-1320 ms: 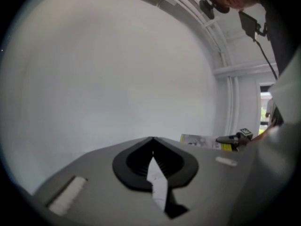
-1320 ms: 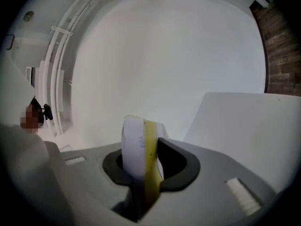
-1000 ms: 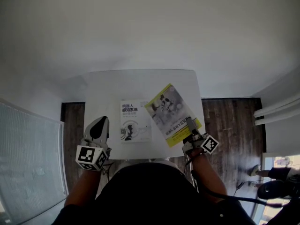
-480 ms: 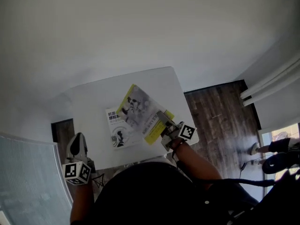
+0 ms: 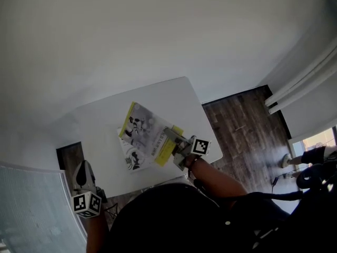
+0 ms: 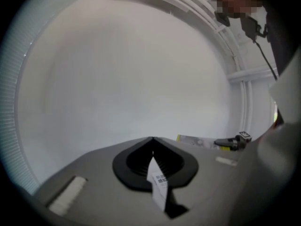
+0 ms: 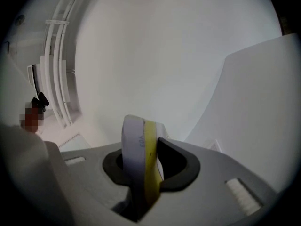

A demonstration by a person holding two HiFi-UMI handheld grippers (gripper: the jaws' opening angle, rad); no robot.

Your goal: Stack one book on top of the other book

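On the white table point(image 5: 100, 123) lies a white book point(image 5: 131, 161), mostly covered by a yellow-edged book point(image 5: 143, 132) that hangs tilted over it. My right gripper point(image 5: 174, 140) is shut on that yellow book's near right edge. In the right gripper view the book's edge point(image 7: 139, 149) stands clamped between the dark jaws of the right gripper point(image 7: 146, 134). My left gripper point(image 5: 82, 168) sits off the table's near left corner, well away from both books. In the left gripper view the left gripper point(image 6: 151, 141) has its jaws meeting and grips nothing, and the yellow book point(image 6: 197, 141) shows far off.
Dark wood floor point(image 5: 242, 123) lies to the right of the table, with white pipes point(image 5: 300, 80) beyond it. A frosted panel point(image 5: 26, 210) stands at the lower left. A plain white wall fills the top of the head view.
The right gripper has carried the yellow book leftward until it overlaps the white book. The left gripper has pulled back and down off the table's near left corner. The head view has swung.
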